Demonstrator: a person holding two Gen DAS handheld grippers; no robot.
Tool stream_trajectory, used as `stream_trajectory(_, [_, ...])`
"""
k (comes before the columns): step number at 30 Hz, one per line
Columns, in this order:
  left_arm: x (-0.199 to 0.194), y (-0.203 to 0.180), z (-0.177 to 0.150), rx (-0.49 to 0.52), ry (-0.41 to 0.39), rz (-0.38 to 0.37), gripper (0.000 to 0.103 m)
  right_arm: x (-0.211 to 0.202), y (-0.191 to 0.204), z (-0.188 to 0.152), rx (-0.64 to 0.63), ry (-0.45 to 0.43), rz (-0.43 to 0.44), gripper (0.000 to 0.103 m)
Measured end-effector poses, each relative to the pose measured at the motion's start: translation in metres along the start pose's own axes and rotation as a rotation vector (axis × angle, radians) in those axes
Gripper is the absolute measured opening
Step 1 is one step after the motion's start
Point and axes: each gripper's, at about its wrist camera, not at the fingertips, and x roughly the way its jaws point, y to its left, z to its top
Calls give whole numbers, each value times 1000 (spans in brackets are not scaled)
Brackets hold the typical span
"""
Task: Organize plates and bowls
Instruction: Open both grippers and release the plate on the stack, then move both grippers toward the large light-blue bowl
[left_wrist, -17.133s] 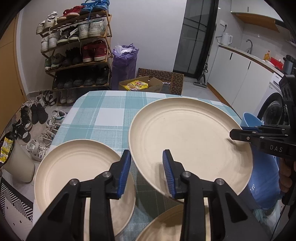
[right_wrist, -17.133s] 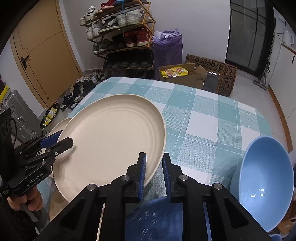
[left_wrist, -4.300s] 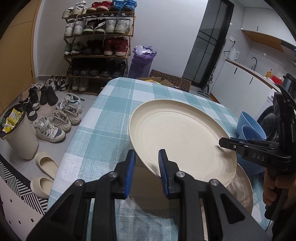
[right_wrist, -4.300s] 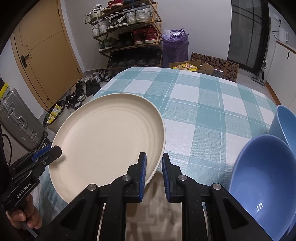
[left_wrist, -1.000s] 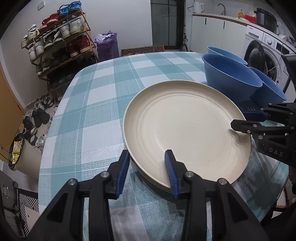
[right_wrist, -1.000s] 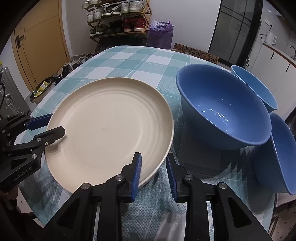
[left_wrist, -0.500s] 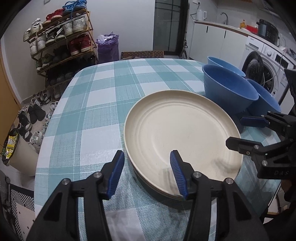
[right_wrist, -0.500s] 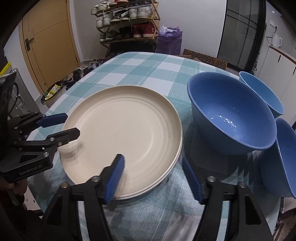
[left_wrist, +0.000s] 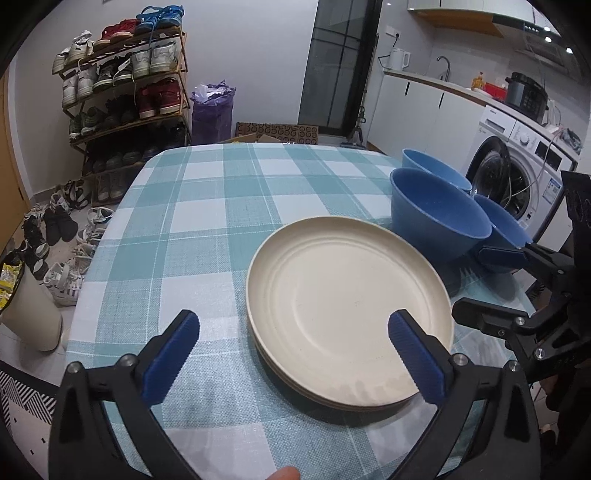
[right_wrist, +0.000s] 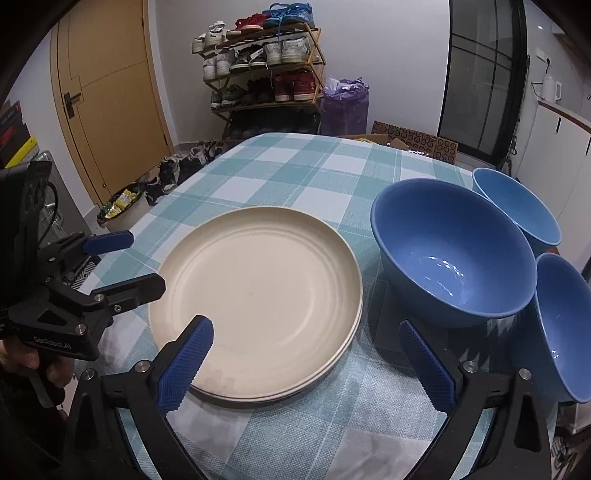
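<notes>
A stack of cream plates (left_wrist: 347, 299) (right_wrist: 258, 288) rests on the checked tablecloth (left_wrist: 221, 206). Three blue bowls stand beside it: a large one (right_wrist: 450, 243) (left_wrist: 436, 218), one behind it (right_wrist: 517, 206) (left_wrist: 432, 166), and one nearer (right_wrist: 565, 325) (left_wrist: 502, 225). My left gripper (left_wrist: 295, 354) is wide open and empty, pulled back from the stack's near edge. My right gripper (right_wrist: 306, 362) is wide open and empty, also back from the stack. Each gripper shows in the other's view, the right one (left_wrist: 502, 288) and the left one (right_wrist: 118, 262).
A shoe rack (left_wrist: 122, 99) and a purple bag (left_wrist: 212, 110) stand beyond the table's far end, with shoes on the floor (left_wrist: 55, 229). A washing machine (left_wrist: 517, 170) and kitchen counter are at the right. A wooden door (right_wrist: 107, 92) is at the left.
Both grippers have let go of the top plate, opened wide and drawn back. The plate now lies on the stack.
</notes>
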Motion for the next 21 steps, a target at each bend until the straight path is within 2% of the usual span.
stream_trajectory(4, [-9,-4,4,-14,-26,-35,103,-11,-2,1,4,-27,7,102])
stream_trajectory(11, [-18,-17,11,-21,-55,-25,103,-36,-15,2,30,-84,11,102])
stream_trajectory(16, [-25,-34,18,-11,-98,-51,103,-56,-37,-1,77,-121,10,102])
stream_trajectory(21, [-21,-54,33,20,-101,-59,103,-81,-60,0,103,-149,-20,102])
